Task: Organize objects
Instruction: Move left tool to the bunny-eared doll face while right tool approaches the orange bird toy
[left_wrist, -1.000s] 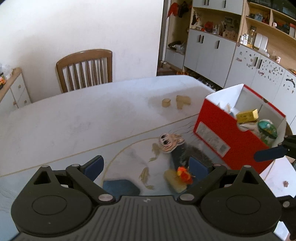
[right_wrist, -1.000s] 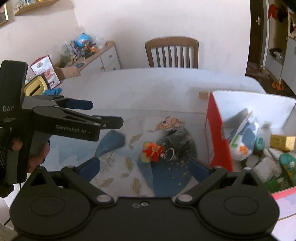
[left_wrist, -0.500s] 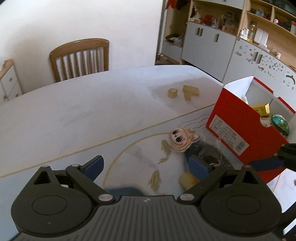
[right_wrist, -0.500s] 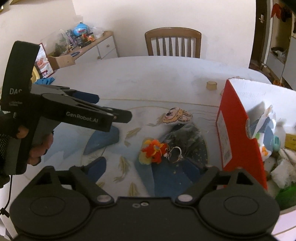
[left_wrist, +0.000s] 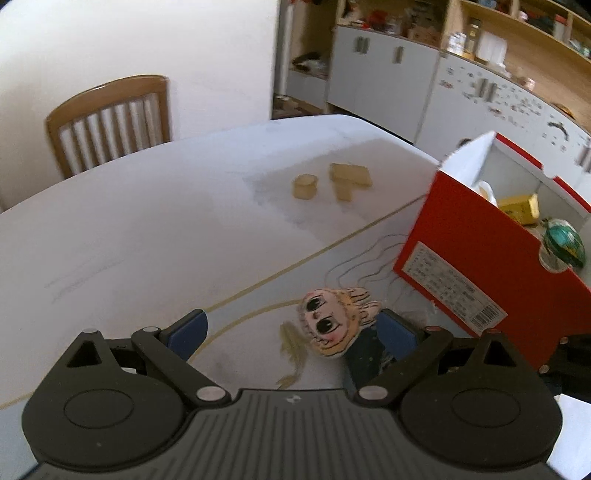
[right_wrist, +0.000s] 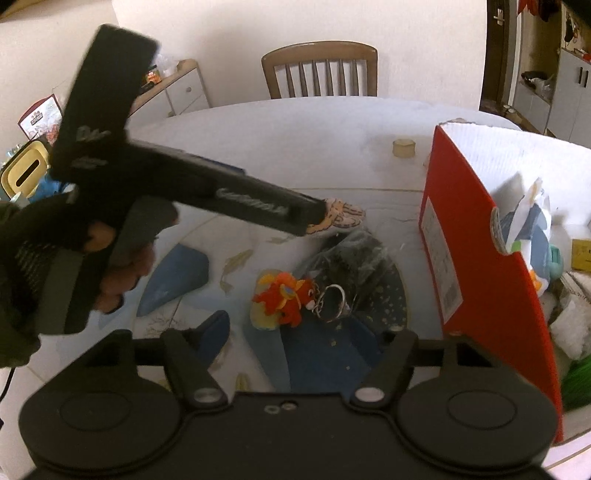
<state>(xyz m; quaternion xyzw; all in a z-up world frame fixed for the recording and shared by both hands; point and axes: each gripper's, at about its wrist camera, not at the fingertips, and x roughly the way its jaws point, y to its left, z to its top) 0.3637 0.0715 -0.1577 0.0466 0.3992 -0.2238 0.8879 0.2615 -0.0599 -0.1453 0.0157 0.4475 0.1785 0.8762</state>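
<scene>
At far left of the right wrist view, the left claw (right_wrist: 314, 218) is seen held in a gloved hand (right_wrist: 74, 258), its dark fingers reaching over the bench (right_wrist: 295, 140) toward a flat cartoon-face charm (right_wrist: 343, 216). From its own wrist view, the left claw (left_wrist: 291, 332) is recorded as released, its blue pads set wide apart, with the cartoon-face charm (left_wrist: 334, 323) lying between them on the bench (left_wrist: 147, 240); contact with the charm cannot be told. A dark clear-wrapped packet (left_wrist: 367, 354) is noted just under the charm's lower edge, near the right pad.

Toward the middle of the right wrist view, the right claw (right_wrist: 306, 332) is likewise recorded as released, nothing being gripped. Between and just ahead of its pads, a red-orange plush keychain (right_wrist: 282, 299) with a metal ring (right_wrist: 332, 301) is seen resting on the printed mat, touching the dark packet (right_wrist: 354, 258) beyond it.

Further back on the bench, small wooden blocks (left_wrist: 332, 181) are observed well apart from the mat.

At right, a red cardboard box (right_wrist: 472, 251) is seen standing open on the bench beside the mat, its labelled side facing the keychain. Inside it, a yellow carton (left_wrist: 519, 208) and a green round object (left_wrist: 563, 242) are noted, along with other items too jumbled to identify.
</scene>
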